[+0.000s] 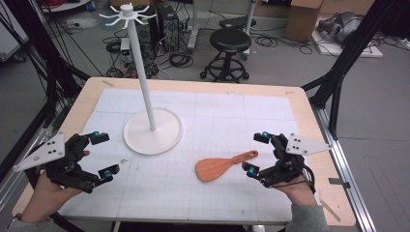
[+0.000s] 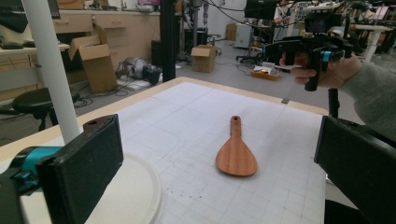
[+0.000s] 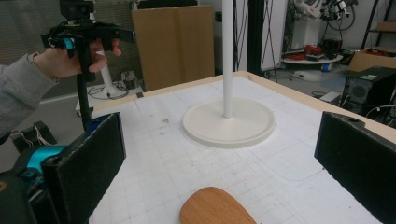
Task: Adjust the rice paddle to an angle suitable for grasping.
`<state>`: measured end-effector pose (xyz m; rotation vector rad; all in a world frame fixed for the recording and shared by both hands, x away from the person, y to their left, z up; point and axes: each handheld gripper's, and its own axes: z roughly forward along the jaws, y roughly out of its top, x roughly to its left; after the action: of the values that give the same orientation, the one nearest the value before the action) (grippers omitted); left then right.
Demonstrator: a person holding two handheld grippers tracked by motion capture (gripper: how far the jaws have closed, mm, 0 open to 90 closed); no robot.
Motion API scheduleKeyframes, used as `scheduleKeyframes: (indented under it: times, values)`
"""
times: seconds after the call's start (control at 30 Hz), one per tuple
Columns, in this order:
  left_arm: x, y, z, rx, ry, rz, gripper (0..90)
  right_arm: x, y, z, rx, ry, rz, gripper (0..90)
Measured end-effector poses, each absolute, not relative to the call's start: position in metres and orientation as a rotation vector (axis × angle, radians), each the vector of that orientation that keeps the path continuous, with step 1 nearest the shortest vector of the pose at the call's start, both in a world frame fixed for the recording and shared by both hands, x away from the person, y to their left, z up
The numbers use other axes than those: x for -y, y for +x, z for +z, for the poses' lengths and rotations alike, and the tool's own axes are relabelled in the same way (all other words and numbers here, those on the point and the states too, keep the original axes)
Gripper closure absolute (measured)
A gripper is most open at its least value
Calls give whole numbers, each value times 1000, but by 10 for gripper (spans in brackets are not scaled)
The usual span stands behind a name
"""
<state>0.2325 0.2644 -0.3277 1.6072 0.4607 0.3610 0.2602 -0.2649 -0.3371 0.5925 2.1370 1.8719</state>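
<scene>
High view shows the spatula's (image 1: pixel 220 166) handle; right tool view crops it.

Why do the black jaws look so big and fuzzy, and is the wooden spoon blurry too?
In the left gripper view the jaws sit close to the camera, so they look huge and soft-edged, while the wooden rice paddle is sharp; in the high view lighting is even, shadows faint under the paddle and white stand.
</scene>
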Motion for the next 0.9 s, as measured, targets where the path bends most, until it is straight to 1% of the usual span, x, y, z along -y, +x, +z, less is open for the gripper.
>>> scheduleKeyframes:
  times: [0.1,0.53,0.6,0.67,0.7,0.73,0.77,0.8,0.83,0.87,0.9]
  values:
    - [-264,231,-325,-452,1585,346,17,265,260,-337,-2140,598,1869,3]
    - [-267,232,-327,-468,1602,357,17,263,262,-339,-2162,604,1842,4]
    - [-266,232,-327,-469,1604,358,17,263,262,-339,-2170,596,1843,54]
    - [-266,232,-328,-471,1607,357,17,263,262,-340,-2183,595,1845,60]
    - [-266,232,-328,-471,1608,357,17,263,263,-340,-2182,591,1837,89]
    - [-266,232,-328,-470,1610,358,17,263,263,-340,-2182,591,1837,89]
    - [-266,233,-328,-471,1612,357,17,264,262,-340,-2184,582,1832,189]
    - [-266,233,-328,-471,1612,357,17,265,262,-340,-2183,579,1835,193]
    - [-266,233,-328,-473,1610,356,17,265,262,-340,-2185,576,1838,225]
    - [-266,233,-328,-474,1611,356,17,265,262,-340,-2185,576,1838,225]
    - [-266,233,-329,-477,1612,353,17,265,262,-340,-2191,579,1835,265]
